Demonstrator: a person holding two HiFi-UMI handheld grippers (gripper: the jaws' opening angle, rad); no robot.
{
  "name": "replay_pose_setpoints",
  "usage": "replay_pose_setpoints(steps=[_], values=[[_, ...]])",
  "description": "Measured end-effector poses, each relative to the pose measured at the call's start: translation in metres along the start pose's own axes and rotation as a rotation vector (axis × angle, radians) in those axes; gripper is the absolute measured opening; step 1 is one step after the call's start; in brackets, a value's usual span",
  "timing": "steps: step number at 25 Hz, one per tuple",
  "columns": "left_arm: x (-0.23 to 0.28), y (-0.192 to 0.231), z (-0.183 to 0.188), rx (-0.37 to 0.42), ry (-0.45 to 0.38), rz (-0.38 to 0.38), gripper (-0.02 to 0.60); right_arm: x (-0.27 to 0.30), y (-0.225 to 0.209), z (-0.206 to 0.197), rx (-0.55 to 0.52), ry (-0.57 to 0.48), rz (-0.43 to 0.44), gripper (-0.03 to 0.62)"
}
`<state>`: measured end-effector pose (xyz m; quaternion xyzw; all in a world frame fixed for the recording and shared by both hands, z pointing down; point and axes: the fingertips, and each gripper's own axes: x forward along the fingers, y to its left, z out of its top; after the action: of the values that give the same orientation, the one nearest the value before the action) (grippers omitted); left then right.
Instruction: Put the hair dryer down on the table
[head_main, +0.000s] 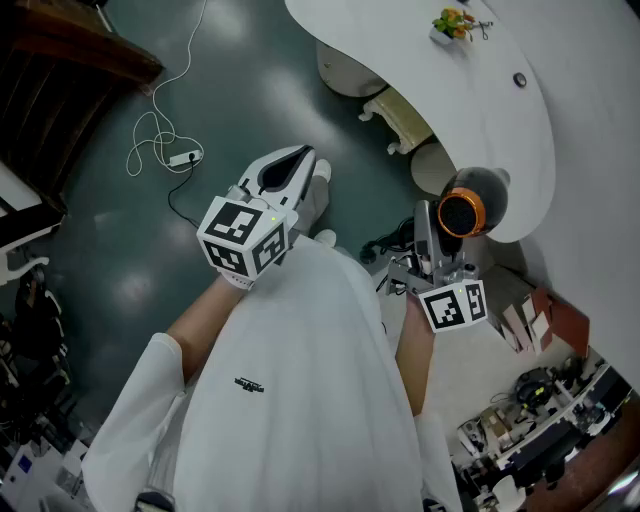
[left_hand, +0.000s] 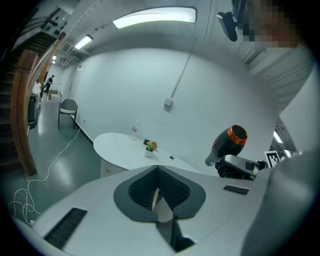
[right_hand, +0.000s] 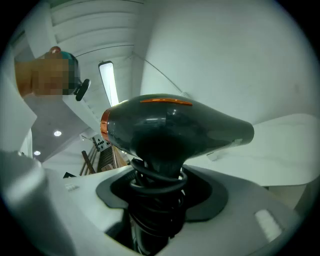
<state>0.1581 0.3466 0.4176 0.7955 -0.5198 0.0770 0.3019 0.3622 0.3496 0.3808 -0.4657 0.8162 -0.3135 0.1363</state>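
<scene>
Right tongs (right_hand: 156, 210) clamp the handle of the hair dryer (right_hand: 175, 125), whose coiled cord (right_hand: 157, 180) only the right gripper view shows; left tongs (left_hand: 159, 195), at its nine o'clock, closed, empty.

Right claw (head_main: 432, 240) holds hair dryer (head_main: 470, 205) at table (head_main: 520, 140) edge.

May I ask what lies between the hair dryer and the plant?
Bare table, apart from one small dark round thing; the head view shows it.
</scene>
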Motion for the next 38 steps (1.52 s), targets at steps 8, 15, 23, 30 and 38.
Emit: replay_pose_setpoints(steps=[8,15,23,30,38], values=[[-0.077,-0.067,-0.038,0.000,-0.074,0.062,0.009,-0.099,0.024,-0.009,-0.112,0.016,0.022,0.282],[-0.125,-0.057,-0.058,-0.028,-0.078,0.099,0.009,-0.127,0.066,-0.030,-0.242,0.061,0.035,0.282],[-0.150,-0.005,-0.030,-0.032,-0.145,0.120,0.009,-0.091,0.110,-0.049,-0.196,0.064,0.110,0.282],[-0.162,0.064,-0.007,-0.079,-0.189,0.130,0.009,-0.026,0.162,-0.066,-0.167,0.056,0.190,0.281],[-0.194,0.144,0.010,-0.098,-0.211,0.120,0.009,0.046,0.223,-0.097,-0.182,0.030,0.245,0.276]])
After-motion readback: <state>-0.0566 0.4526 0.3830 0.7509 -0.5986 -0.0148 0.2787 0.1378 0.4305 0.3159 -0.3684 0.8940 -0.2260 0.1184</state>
